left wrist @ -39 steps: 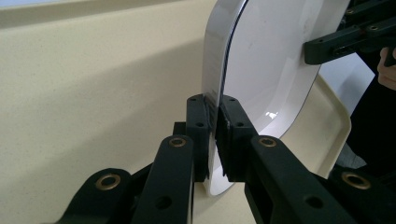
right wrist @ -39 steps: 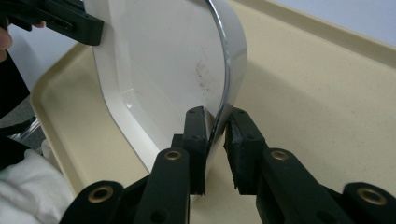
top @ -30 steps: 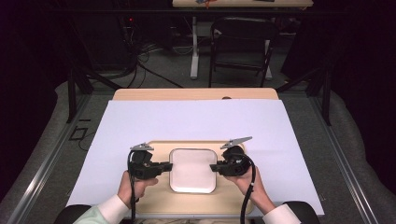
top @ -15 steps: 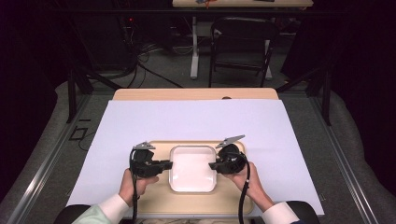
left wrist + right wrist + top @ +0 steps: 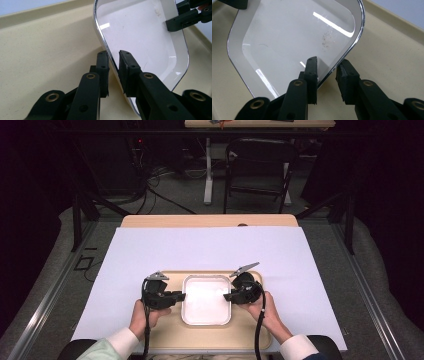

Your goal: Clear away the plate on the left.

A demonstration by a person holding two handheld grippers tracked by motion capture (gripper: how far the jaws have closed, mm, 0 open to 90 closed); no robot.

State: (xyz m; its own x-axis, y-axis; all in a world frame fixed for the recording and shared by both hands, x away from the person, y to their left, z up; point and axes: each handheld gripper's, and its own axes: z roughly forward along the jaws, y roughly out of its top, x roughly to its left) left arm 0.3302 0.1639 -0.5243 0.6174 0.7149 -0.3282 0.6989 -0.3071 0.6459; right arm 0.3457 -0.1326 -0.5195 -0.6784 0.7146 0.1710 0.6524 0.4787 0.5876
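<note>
A white square plate with rounded corners lies on a beige tray at the near edge of the table. My left gripper is at the plate's left rim and my right gripper at its right rim. In the left gripper view the left gripper straddles the shiny rim of the plate with a thin gap, so it stands open. In the right gripper view the right gripper has just been opening. One pad is inside the plate, one outside, and neither presses on it.
A white sheet covers the table around the tray, with a wooden strip at the far edge. A dark chair and cables stand on the floor beyond. The person's hands and sleeves come in at the bottom.
Both hands and the plate stay almost where they were; the plate sits a touch farther up the tray.
</note>
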